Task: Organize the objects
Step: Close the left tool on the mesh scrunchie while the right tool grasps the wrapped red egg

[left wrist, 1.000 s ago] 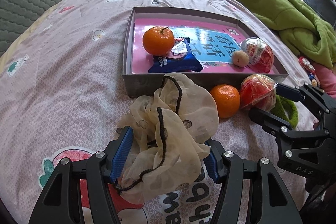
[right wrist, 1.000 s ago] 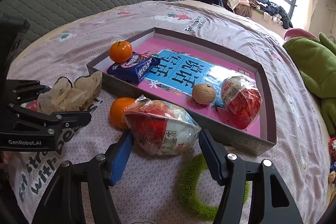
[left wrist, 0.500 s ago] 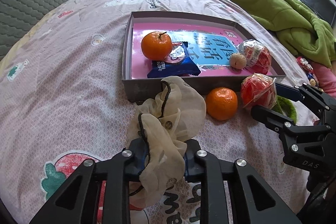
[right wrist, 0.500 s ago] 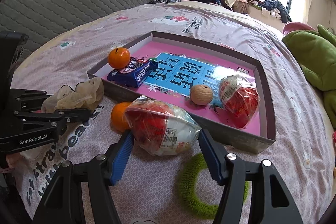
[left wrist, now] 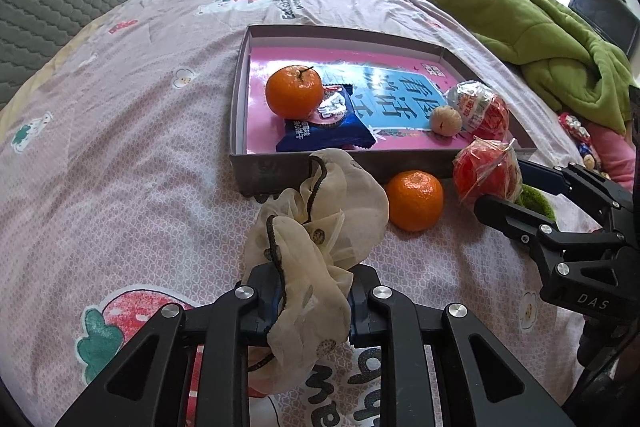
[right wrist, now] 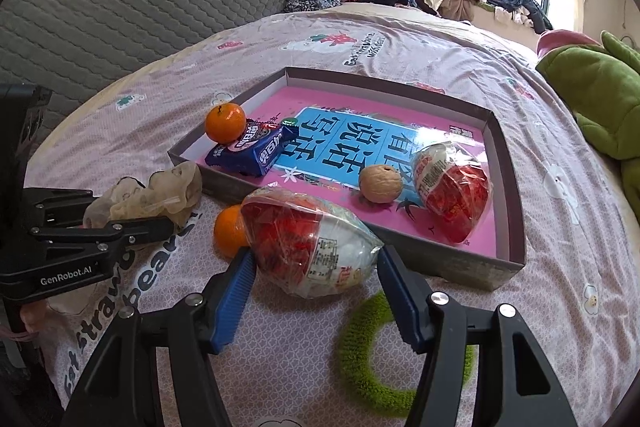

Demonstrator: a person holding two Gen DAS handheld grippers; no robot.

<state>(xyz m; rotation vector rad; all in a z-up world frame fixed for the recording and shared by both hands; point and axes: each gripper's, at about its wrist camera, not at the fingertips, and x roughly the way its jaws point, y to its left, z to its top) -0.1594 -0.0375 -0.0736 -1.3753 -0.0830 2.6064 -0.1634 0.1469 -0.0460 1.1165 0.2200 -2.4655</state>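
My left gripper (left wrist: 310,291) is shut on a cream gauze scrunchie (left wrist: 320,223) and holds it just off the bedsheet, in front of the grey tray (left wrist: 240,99). It shows at the left of the right wrist view (right wrist: 132,223). My right gripper (right wrist: 312,267) is shut on a red-and-white wrapped snack (right wrist: 312,243), seen in the left wrist view (left wrist: 488,171), close to the tray's near wall. The tray (right wrist: 508,163) holds an orange (left wrist: 294,91), a blue biscuit pack (left wrist: 328,127), a walnut (left wrist: 444,121) and another wrapped snack (left wrist: 480,107).
A loose orange (left wrist: 414,201) lies on the bed between the two grippers. A green fuzzy ring (right wrist: 400,359) lies under my right gripper. A green blanket (left wrist: 540,39) lies to the right, a grey headboard (right wrist: 140,7) to the left.
My left gripper has closed on the scrunchie and lifted it slightly. My right gripper has kept its hold on the wrapped snack and risen a little.
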